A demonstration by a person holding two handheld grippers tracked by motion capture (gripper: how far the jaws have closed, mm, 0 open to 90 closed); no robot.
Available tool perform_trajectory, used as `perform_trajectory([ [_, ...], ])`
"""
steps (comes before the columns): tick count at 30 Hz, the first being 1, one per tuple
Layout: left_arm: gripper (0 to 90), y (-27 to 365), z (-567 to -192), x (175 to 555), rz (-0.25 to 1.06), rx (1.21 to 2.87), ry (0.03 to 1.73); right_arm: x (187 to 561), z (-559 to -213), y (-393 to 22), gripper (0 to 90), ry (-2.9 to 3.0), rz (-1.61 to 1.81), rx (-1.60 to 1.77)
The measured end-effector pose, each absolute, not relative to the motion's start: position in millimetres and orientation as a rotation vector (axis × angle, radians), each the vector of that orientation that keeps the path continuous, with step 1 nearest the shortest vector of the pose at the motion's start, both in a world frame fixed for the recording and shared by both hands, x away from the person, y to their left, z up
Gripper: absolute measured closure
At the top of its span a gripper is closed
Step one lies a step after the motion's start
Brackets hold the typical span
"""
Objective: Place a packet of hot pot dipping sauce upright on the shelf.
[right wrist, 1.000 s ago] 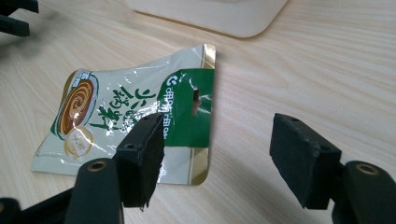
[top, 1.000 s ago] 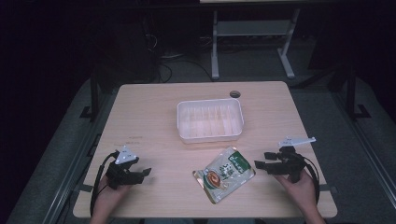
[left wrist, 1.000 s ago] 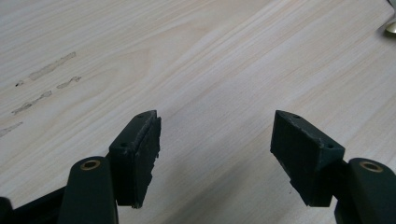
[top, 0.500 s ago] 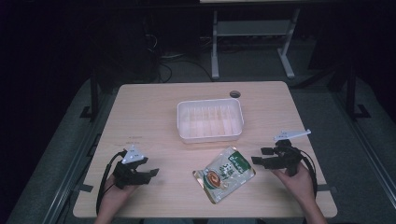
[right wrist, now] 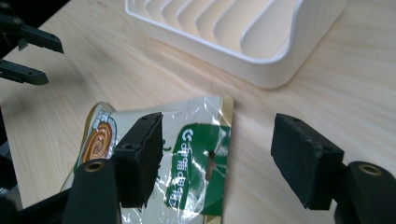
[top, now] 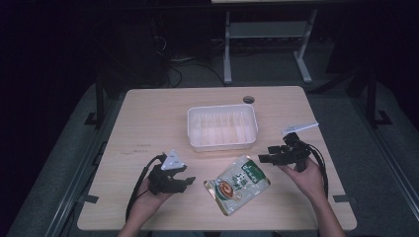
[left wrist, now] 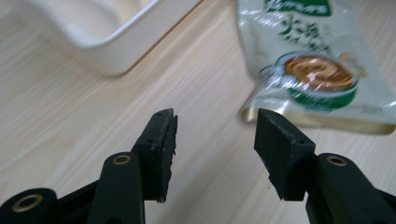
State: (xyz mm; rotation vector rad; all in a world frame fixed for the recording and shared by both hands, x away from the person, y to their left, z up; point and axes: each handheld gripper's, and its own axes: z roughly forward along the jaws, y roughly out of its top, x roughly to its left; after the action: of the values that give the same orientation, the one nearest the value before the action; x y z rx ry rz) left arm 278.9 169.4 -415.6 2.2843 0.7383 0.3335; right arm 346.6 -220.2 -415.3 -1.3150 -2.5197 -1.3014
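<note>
Item count on the table:

- Trays: one, white, ribbed inside.
- Pouches: one, a printed food pouch lying flat.
- Grippers: two, the left gripper and the right gripper, each with two black jaws.
- Hands: two, one per gripper.
- Cables: two, one trailing from each gripper.
- Grey three-cornered plates: one, on the left gripper.

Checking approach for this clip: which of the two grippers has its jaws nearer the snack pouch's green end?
The right gripper: its jaws hang beside the green top end of the pouch. The left gripper faces the opposite, spiral-printed end.
</note>
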Motion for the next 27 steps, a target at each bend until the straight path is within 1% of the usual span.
perform_trajectory([
  [3,49.1,158.7,-415.8,278.1,0.327,2.289,0.717,347.4,-418.4,-219.9,33.7,-2.52,-1.275,-1.326],
  [6,52.2,143.9,-419.8,278.1,0.305,2.306,0.694,348.0,-423.5,-218.6,34.4,-2.498,-1.261,-1.335],
  [7,54.8,138.3,-422.1,278.4,0.294,2.313,0.687,349.1,-427.0,-216.1,34.7,-2.495,-1.236,-1.341],
  [9,56.1,127.5,-425.8,278.9,0.271,2.328,0.671,349.5,-428.8,-213.8,35.1,-2.509,-1.205,-1.348],
  [16,63.2,106.9,-428.3,277.5,0.245,2.359,0.612,352.4,-437.9,-207.6,37.4,-2.518,-1.114,-1.37],
  [23,63.7,88.5,-441.1,277.7,0.242,2.462,0.569,352.9,-442.9,-201.7,38.8,-2.508,-1.067,-1.351],
  [27,64.0,87.8,-443.5,277.8,0.249,2.466,0.564,353.0,-446.7,-199.6,40.2,-2.494,-1.048,-1.343],
])
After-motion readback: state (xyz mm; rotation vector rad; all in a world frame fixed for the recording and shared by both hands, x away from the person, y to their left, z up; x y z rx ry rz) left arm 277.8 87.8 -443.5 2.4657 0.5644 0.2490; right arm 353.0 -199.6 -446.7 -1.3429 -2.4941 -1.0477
